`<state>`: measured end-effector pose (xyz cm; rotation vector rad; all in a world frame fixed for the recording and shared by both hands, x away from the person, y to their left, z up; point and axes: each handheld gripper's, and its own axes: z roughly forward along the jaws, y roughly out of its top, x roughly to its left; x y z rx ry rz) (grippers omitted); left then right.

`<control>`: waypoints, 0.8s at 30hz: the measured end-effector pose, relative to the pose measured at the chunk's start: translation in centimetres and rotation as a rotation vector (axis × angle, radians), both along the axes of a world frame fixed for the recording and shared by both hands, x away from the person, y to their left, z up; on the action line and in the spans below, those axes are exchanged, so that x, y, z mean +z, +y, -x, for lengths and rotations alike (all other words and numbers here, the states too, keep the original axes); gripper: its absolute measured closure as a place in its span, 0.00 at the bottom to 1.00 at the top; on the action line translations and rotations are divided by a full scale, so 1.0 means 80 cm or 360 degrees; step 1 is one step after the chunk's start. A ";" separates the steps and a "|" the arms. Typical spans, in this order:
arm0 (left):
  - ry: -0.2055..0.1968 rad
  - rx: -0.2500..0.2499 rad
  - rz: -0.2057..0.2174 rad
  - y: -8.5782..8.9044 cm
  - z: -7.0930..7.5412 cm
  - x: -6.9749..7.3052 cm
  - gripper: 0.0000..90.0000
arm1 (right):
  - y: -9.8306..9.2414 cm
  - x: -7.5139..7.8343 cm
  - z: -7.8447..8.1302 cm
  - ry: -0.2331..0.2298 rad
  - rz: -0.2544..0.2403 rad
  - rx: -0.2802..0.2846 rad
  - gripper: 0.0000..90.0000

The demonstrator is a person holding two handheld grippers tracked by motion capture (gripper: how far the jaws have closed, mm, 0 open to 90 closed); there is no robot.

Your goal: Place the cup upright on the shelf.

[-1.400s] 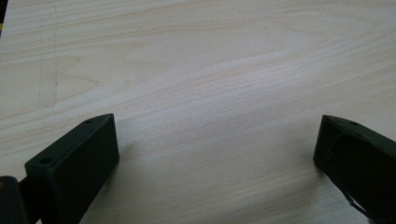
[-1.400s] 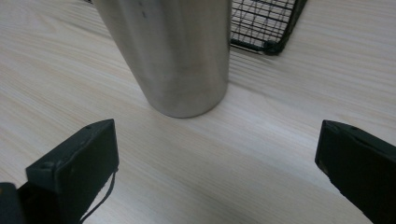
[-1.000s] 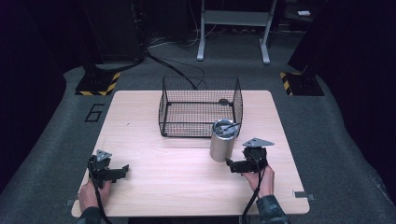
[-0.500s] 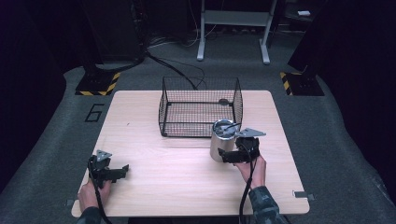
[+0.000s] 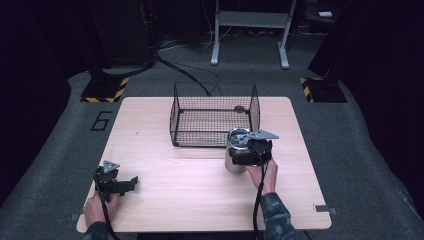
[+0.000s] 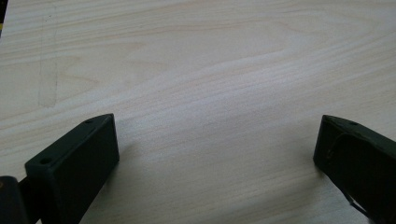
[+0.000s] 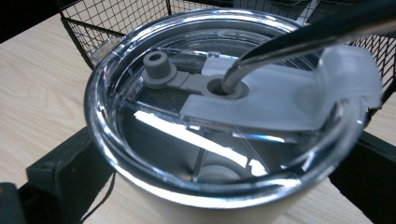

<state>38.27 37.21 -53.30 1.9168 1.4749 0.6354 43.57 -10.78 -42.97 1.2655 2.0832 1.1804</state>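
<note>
Right now I am looking at the steel tumbler (image 5: 234, 156), which is standing upright on the table (image 5: 190, 200) just in front of the wire basket (image 5: 215, 115), at its right front corner. My right gripper (image 5: 243, 157) is straddling the tumbler's body with its jaws either side; whether they are already pressing it I cannot tell. The clear lid (image 7: 224, 107) and the metal straw (image 7: 299, 35) are making me think it is rigid but slick and somewhat heavy, so I am judging mid-body the best hold, below the lid rim. My left gripper (image 5: 120, 184) is resting spread wide on bare wood, well left of the tumbler.
</note>
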 end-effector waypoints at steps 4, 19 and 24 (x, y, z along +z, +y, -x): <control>0.0000 0.0000 -0.0003 0.000 0.000 0.000 0.00 | 0.004 -0.001 -0.003 -0.0013 -0.0003 -0.0023 0.00; 0.0001 -0.0001 0.0000 0.000 0.000 0.000 0.00 | 0.012 -0.006 -0.010 -0.0064 -0.0023 -0.0056 0.01; 0.0000 -0.0001 0.0000 0.000 0.000 0.000 0.00 | 0.014 -0.006 -0.009 -0.0084 -0.0014 -0.0070 0.02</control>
